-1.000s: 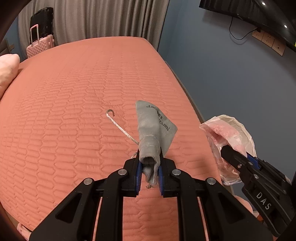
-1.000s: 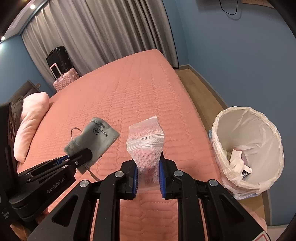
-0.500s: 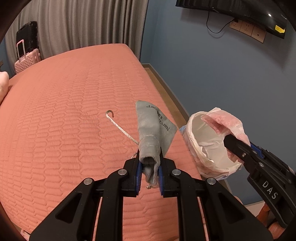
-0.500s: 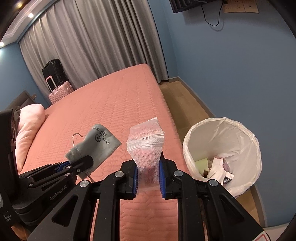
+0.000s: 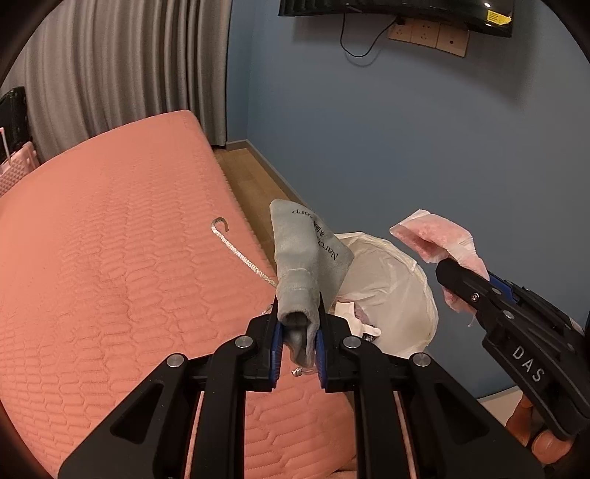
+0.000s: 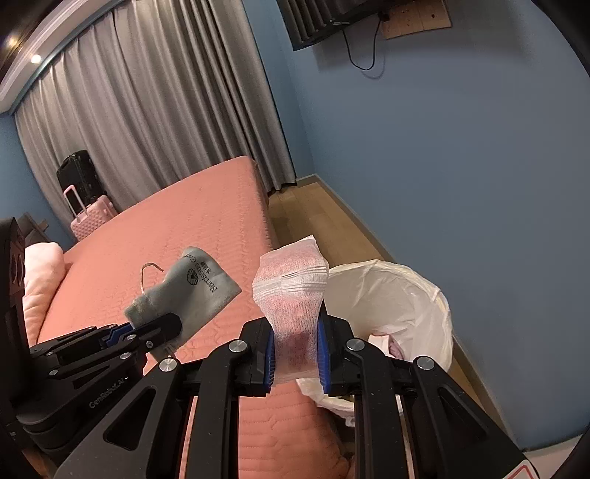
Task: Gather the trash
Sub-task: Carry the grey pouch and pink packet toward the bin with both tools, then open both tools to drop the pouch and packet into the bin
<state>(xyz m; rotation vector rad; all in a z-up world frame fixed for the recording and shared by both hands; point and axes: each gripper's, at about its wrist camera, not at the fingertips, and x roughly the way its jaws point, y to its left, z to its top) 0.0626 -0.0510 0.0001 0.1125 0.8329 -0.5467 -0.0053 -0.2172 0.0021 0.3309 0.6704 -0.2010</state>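
left wrist view, left to right: coral quilted bed (image 5: pixel 110 280) fills the left side, grey curtain (image 5: pixel 121 70) behind it, part of a pink suitcase (image 5: pixel 14 173) at the far left edge. a silver cord with a hooked end (image 5: pixel 236 250) trails from the grey drawstring pouch (image 5: pixel 306 265), which stands up out of the left gripper (image 5: pixel 298 342); both blue pads are clamped on the pouch's gathered neck, pouch clear of the bed. just right of the pouch, behind it, the white-lined trash bin (image 5: pixel 398 294) sits on the floor beside the bed, crumpled paper visible inside. further right the right gripper (image 5: pixel 461 276) holds a pink-filled clear plastic bag (image 5: pixel 438 239) above the bin's right rim; fingers of a hand (image 5: pixel 542 438) show at the lower right. right wrist view, left to right: pink pillow (image 6: pixel 40 272), black suitcase (image 6: pixel 79 173) by the curtain, left gripper (image 6: pixel 158 324) with the pouch (image 6: pixel 191 287) over the bed (image 6: pixel 191 235), then the right gripper (image 6: pixel 297 353) clamped on the lower half of the bag (image 6: pixel 291 294), bag upright. bin (image 6: pixel 405 302) lies just right of and below it. blue wall (image 6: pixel 461 165) at right, cable hanging from a wall-mounted screen (image 6: pixel 324 18).
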